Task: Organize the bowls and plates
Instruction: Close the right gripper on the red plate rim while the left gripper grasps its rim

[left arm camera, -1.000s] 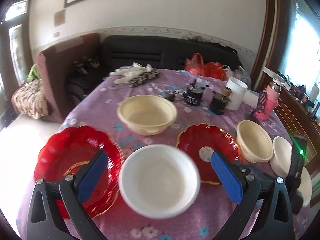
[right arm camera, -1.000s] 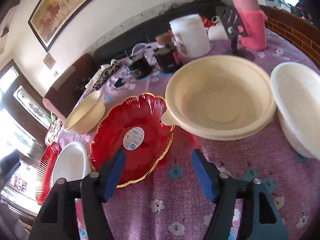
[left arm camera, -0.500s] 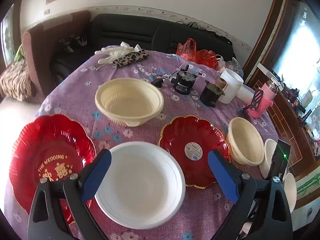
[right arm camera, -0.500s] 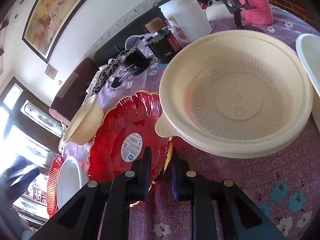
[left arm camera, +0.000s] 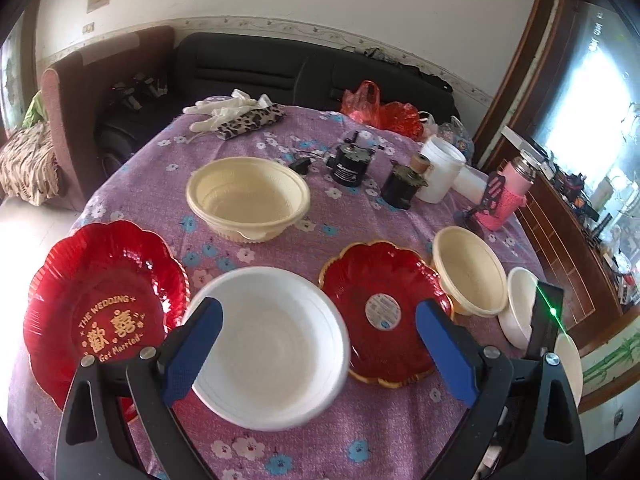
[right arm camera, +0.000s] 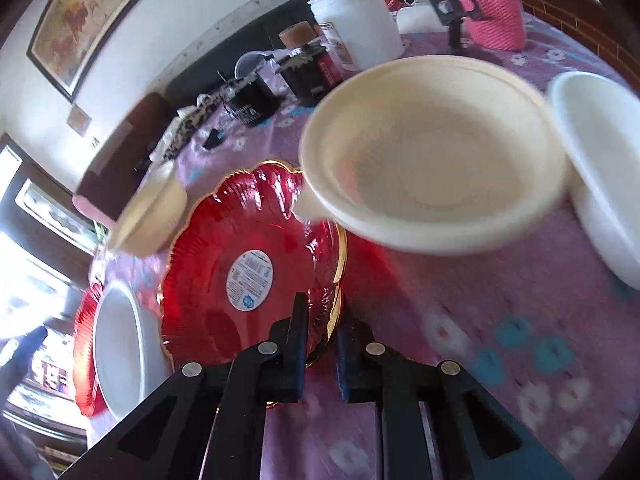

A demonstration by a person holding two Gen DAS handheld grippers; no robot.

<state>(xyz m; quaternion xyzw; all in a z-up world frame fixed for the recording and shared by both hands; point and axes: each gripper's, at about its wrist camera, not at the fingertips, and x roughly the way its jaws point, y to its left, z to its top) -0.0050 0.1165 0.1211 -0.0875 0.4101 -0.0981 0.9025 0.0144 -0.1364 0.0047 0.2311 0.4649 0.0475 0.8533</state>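
Note:
My right gripper (right arm camera: 322, 320) is shut on the near rim of the small red plate (right arm camera: 248, 268), which bears a round sticker; the plate also shows in the left wrist view (left arm camera: 384, 312). A cream bowl (right arm camera: 436, 156) sits just behind it and a white bowl (right arm camera: 600, 168) to its right. My left gripper (left arm camera: 318, 340) is open and empty, its jaws wide on either side of a white bowl (left arm camera: 272, 344). A large red wedding plate (left arm camera: 104, 312) lies to the left. A big cream bowl (left arm camera: 248, 200) sits farther back, a smaller cream bowl (left arm camera: 470, 276) at the right.
The round table has a purple flowered cloth (left arm camera: 280, 440). At its far side stand two black motors (left arm camera: 352, 164), a white tub (left arm camera: 440, 172), a pink bottle (left arm camera: 508, 200), red bags (left arm camera: 384, 112) and gloves (left arm camera: 228, 108). A sofa (left arm camera: 280, 72) lies beyond.
My right gripper closed from wide open onto the small red plate's rim and now tilts it up. My left gripper stayed open over the white bowl, shifting slightly.

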